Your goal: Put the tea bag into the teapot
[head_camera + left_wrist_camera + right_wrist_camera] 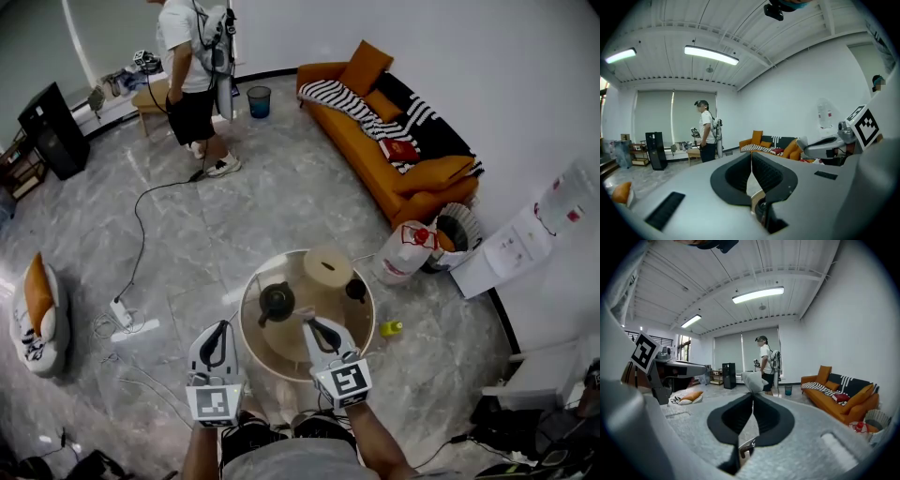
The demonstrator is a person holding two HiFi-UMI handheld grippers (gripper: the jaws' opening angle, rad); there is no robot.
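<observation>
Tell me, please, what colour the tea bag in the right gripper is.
White; the tea bag shows best in the right gripper view.

Round table (363,325), three items.
Dark teapot (276,302) left of centre; beige cylinder (328,267) at far edge; small dark piece (355,289) right.

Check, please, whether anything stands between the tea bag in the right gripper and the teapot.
Nothing visible does: the tea bag, pinched in the right gripper, is just beside the teapot, only bare table between.

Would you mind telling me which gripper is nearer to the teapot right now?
Right. The right gripper, pinching the tea bag, is just right of the teapot; the left gripper is farther away on its left.
</observation>
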